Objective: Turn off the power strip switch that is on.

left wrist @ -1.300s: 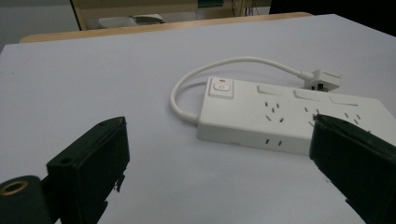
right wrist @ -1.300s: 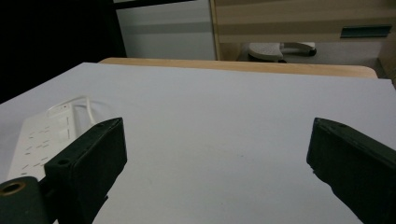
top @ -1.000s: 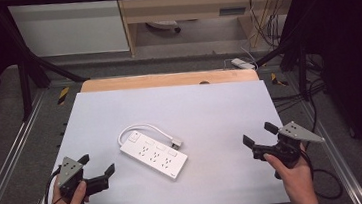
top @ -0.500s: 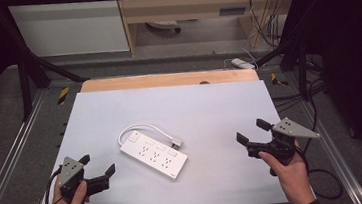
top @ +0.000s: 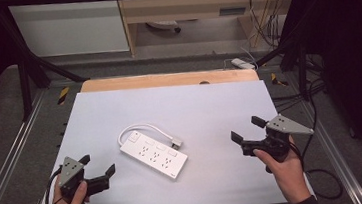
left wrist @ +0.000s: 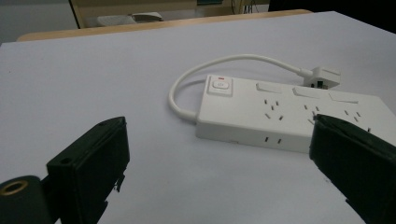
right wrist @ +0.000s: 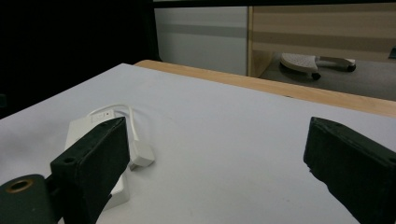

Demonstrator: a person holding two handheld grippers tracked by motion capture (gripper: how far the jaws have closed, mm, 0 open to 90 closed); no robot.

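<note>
A white power strip (top: 154, 155) lies flat and slanted near the middle of the white table (top: 184, 106), its short cord (top: 144, 128) looping back to a white plug (top: 176, 143) beside it. In the left gripper view the power strip (left wrist: 289, 116) is just ahead and right, with its switch (left wrist: 219, 86) and plug (left wrist: 323, 76) showing. My left gripper (top: 97, 166) is open at the front left, apart from the strip. My right gripper (top: 248, 129) is open at the front right. From the right gripper view the power strip (right wrist: 84, 128) and plug (right wrist: 141, 154) lie left, partly behind a jaw.
A wooden strip (top: 167, 79) runs along the table's far edge. Metal frame rails (top: 4, 164) flank both sides. Behind stand a cabinet (top: 69, 27), a shelf unit and hanging cables (top: 261, 19). Another power strip (top: 242, 63) lies on the floor at the back right.
My right gripper has moved left and slightly forward over the table, toward the power strip. The left gripper and the strip have stayed put.
</note>
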